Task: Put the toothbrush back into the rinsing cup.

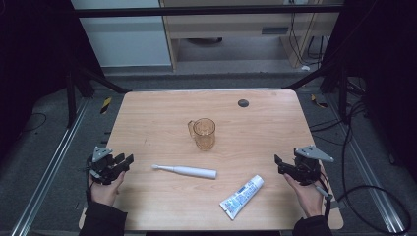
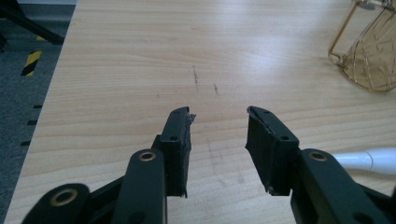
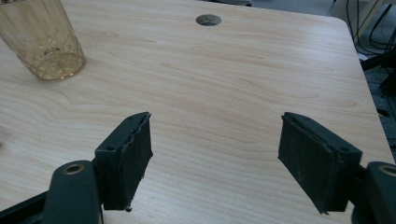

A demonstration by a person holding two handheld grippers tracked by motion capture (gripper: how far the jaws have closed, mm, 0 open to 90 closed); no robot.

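Nearest you, toward the right of the wooden table (image 1: 147,206), lies a toothpaste tube (image 1: 241,196) — white with blue print, flat on the surface, its cap end pointing to the far right and its crimped end toward you.

Your left gripper (image 1: 127,162) sits at the table's left edge, held in your left hand (image 1: 105,189). In the left gripper view its jaws stand apart with bare wood between them; nothing is held. A grey three-cornered plate rides on top of it.

Your right gripper (image 1: 277,163) sits at the right edge, held in your right hand (image 1: 307,194). In the right gripper view the jaws are spread wide over bare wood, gripping nothing.

Between the two grippers, a little farther than the tube, lies a white electric toothbrush (image 1: 186,171) — on its side, brush head to the left, handle to the right. Its handle end also shows at the right edge of the left gripper view (image 2: 373,160).

Farther on, near the table's middle, stands an amber glass mug (image 1: 203,133), upright, with its handle to the left. It is well apart from the toothbrush.

Farthest, toward the table's far edge and slightly right of centre, is a dark round cable port (image 1: 243,103) set into the tabletop.
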